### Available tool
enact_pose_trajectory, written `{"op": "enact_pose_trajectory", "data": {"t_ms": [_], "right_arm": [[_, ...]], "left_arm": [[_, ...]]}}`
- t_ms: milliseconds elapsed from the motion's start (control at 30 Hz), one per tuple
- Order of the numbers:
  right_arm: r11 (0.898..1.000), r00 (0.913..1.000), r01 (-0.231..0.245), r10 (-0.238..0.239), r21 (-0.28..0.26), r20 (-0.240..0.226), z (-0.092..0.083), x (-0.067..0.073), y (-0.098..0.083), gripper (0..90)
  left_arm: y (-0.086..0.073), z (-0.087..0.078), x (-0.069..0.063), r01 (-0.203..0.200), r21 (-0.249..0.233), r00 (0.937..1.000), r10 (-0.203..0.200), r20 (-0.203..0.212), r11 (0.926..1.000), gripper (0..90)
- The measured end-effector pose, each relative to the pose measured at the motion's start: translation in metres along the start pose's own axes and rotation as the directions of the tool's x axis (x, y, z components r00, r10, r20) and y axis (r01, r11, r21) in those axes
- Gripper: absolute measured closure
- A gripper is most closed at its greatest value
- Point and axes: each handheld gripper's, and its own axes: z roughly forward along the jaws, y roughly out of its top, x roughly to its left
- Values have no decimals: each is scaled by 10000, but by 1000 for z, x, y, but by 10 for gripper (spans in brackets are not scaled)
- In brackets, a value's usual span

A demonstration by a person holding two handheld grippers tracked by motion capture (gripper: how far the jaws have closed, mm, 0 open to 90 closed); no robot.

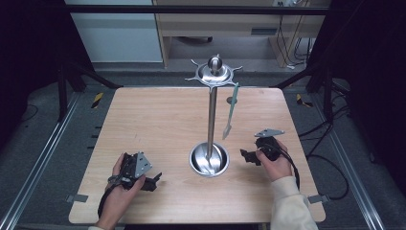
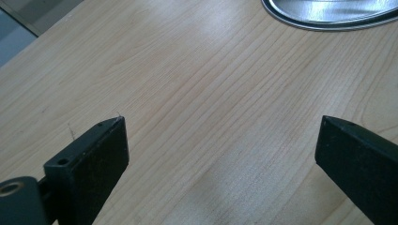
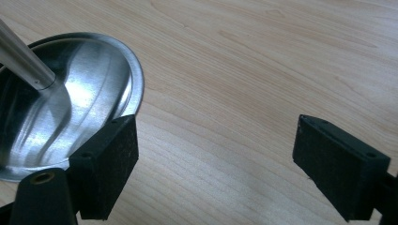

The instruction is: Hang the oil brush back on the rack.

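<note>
Left tongs (image 1: 154, 181) spread, empty, low over tabletop (image 1: 158, 120) | steel rack (image 1: 210, 120) mid-tabletop: round shiny dish base, slim upright pole, hooked crown on top, pale green spatula (image 1: 231, 111) hanging from one hook | right tongs (image 1: 245, 156) spread, empty, just beside base.

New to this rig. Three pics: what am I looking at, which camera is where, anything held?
A person sits at a wooden table holding a hand-operated two-jaw gripper in each hand: left gripper, right gripper. The high view looks down from above. The other two views come from cameras riding on each gripper, looking along its black jaws. On the table is a steel stand: dish base, upright pole, hooked top with a green utensil hanging. Both grippers are open, holding nothing, either side of the base.
</note>
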Motion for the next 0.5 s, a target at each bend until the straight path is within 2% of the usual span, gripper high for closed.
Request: {"op": "enact_pose_trajectory", "data": {"t_ms": [133, 500], "right_arm": [[9996, 9997, -184, 181, -217, -133, 2, -1, -3, 150], [9996, 9988, -169, 159, -207, -471, 8, 0, -6, 145]], "left_arm": [[0, 0, 0, 5, -10, 10000, -5, -3, 10000, 27], [0, 0, 0, -6, 2, 10000, 6, 5, 10000, 27]]}}
